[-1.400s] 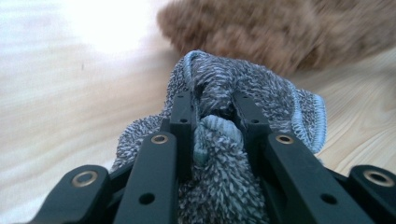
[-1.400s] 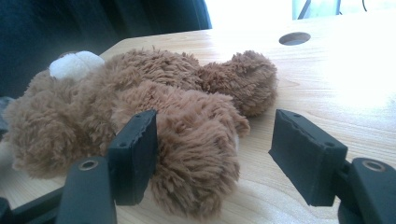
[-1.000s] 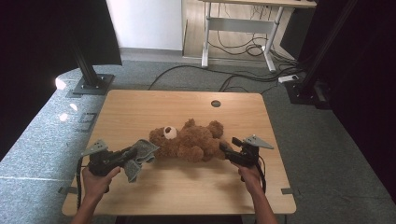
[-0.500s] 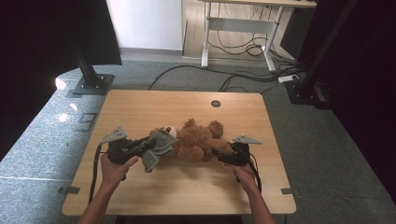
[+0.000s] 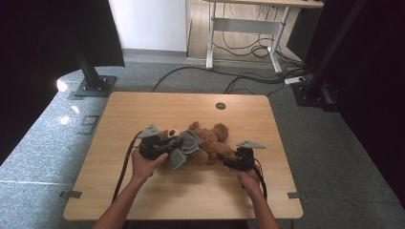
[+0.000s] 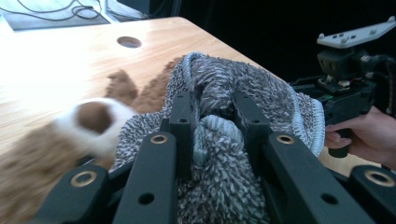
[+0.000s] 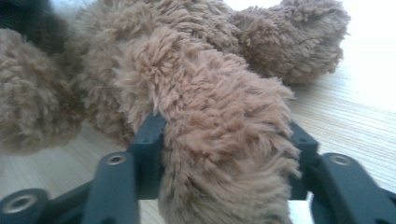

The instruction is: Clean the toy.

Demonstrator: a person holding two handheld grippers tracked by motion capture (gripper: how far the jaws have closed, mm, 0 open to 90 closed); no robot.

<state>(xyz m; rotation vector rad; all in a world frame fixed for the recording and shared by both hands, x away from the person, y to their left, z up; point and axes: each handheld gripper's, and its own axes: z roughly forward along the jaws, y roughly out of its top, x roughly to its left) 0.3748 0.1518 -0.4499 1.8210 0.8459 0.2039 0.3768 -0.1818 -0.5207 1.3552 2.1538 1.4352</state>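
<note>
I am working over the bench (image 5: 143,109), where the teddy bear (image 5: 210,143) is lying on its back a little toward six o'clock from the middle, head pointing to nine o'clock. I am judging the step as wiping or covering the bear with the grey cloth (image 5: 184,148), which is draped over its chest and chin. My left gripper (image 5: 168,144) is pinching a fold of that cloth between its jaws, and I am trying to keep the pinch on fabric alone, so the fur underneath is not being dragged along. My right gripper (image 5: 228,161), at the bear's four o'clock side, is clamping a leg (image 7: 219,140) between its jaws; I am holding it low and steady to anchor the bear.
</note>
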